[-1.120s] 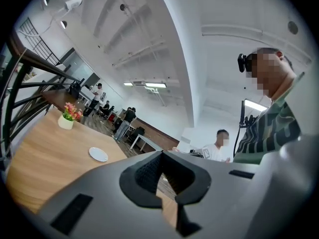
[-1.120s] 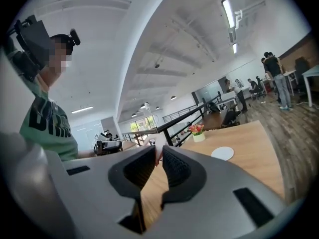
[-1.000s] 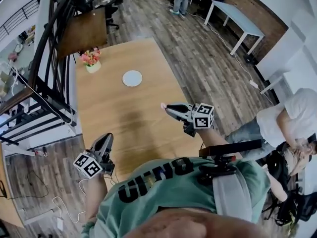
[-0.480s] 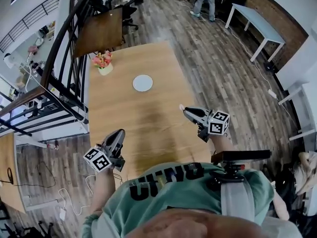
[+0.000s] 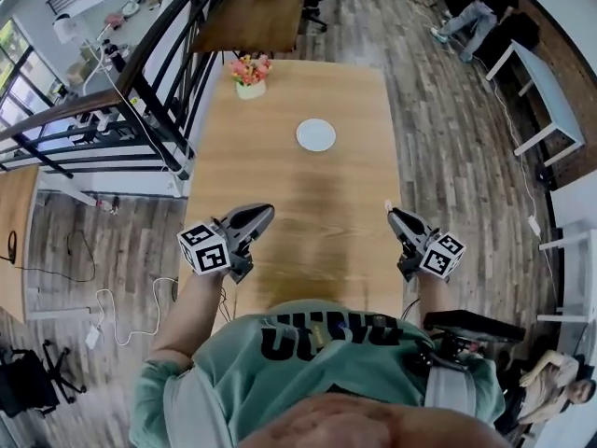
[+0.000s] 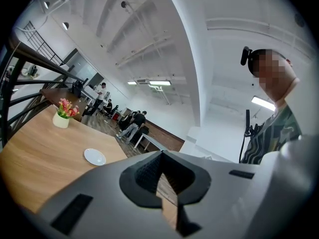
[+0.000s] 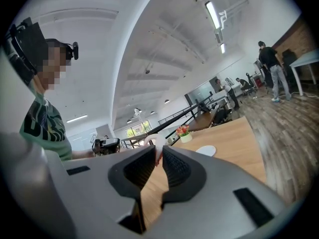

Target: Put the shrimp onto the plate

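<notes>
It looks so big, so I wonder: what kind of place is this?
Probably an open office: a long wooden table, a black railing, a white desk and people further off.

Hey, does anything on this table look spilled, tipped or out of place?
Nothing stands out. The white plate lies flat, the flower pot stands upright, and the shrimp is pinched in the right gripper.

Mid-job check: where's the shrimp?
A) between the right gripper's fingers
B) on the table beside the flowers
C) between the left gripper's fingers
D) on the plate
A: the right gripper view shows the right gripper pinching the pale shrimp at the tips of its fingers, and the plate has nothing on it.
</notes>
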The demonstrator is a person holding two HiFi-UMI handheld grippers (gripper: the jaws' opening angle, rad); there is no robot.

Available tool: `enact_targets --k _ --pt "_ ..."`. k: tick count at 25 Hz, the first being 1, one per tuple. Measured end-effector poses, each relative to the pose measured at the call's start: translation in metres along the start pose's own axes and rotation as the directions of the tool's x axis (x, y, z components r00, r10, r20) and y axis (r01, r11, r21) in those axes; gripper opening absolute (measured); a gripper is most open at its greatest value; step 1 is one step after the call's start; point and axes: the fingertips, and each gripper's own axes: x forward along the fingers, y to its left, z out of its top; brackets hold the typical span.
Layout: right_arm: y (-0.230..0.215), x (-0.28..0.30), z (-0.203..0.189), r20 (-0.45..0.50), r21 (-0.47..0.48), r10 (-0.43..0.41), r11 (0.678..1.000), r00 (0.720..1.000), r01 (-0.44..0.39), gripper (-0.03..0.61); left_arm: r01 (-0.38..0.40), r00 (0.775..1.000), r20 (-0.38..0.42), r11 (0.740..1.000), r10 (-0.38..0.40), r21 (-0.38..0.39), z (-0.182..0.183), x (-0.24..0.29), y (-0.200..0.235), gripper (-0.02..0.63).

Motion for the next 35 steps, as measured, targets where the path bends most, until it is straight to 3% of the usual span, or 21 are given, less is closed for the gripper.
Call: enact_targets --k 11,20,35 --pt "-0.025 0.061 0.018 -0.046 -0.083 0.081 0.993 0.996 -0.085 0.049 -0.066 0.998 -0.008 0.997 0.066 0.026 0.015 0.012 0.045 -0.005" --pt "-0.074 0.103 0.028 -0.071 -0.116 0.078 0.99 0.994 -0.086 0.049 -0.078 0.997 -0.028 0.997 0.078 0.015 0.014 0.055 0.095 -0.004" --pt "-0.143 0.186 0.009 -0.136 -0.137 0.067 0.987 0.988 -0.086 0.049 -0.107 0.992 -0.072 0.994 0.105 -0.02 -0.004 0.1 0.196 -0.003"
